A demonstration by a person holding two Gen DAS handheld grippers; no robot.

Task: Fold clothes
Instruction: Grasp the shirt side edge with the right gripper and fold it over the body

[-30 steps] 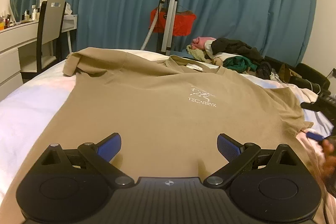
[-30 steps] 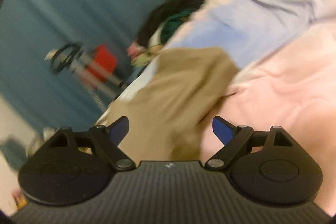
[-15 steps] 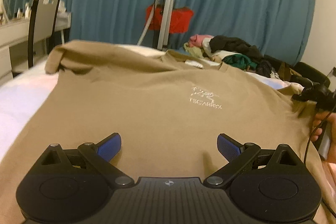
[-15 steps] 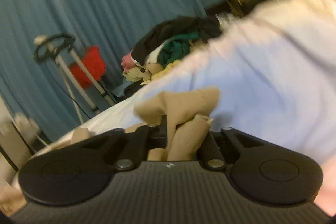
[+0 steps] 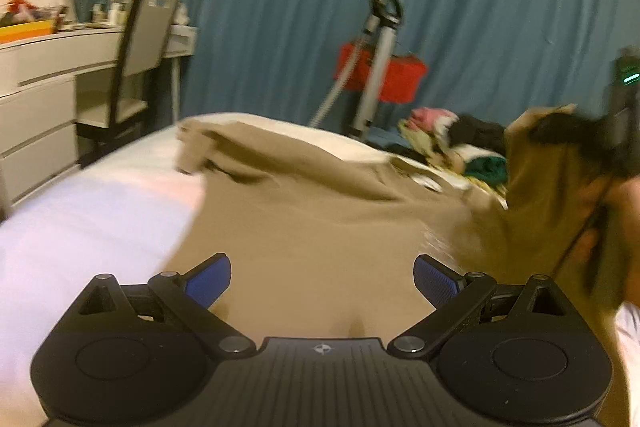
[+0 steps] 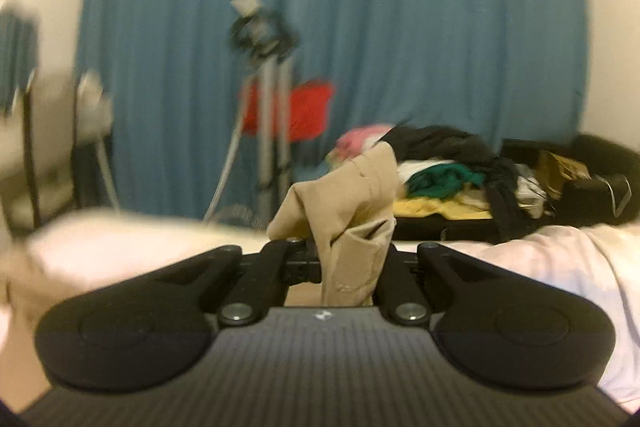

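The right claw [image 6: 347, 259] is clenched on a bunched edge of the tan cotton T-shirt [image 5: 304, 227], the fabric rising just above its jaws. The left claw [image 5: 322, 277] is released, jaws spread wide, hovering over the shirt's body, which lies ahead of it on the white-sheeted bed [image 5: 88, 211].

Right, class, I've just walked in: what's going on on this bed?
A person is folding a tan T-shirt spread on the bed. The right gripper is shut on one sleeve and holds it lifted off the bed. The left gripper hovers open over the shirt's lower part, holding nothing.
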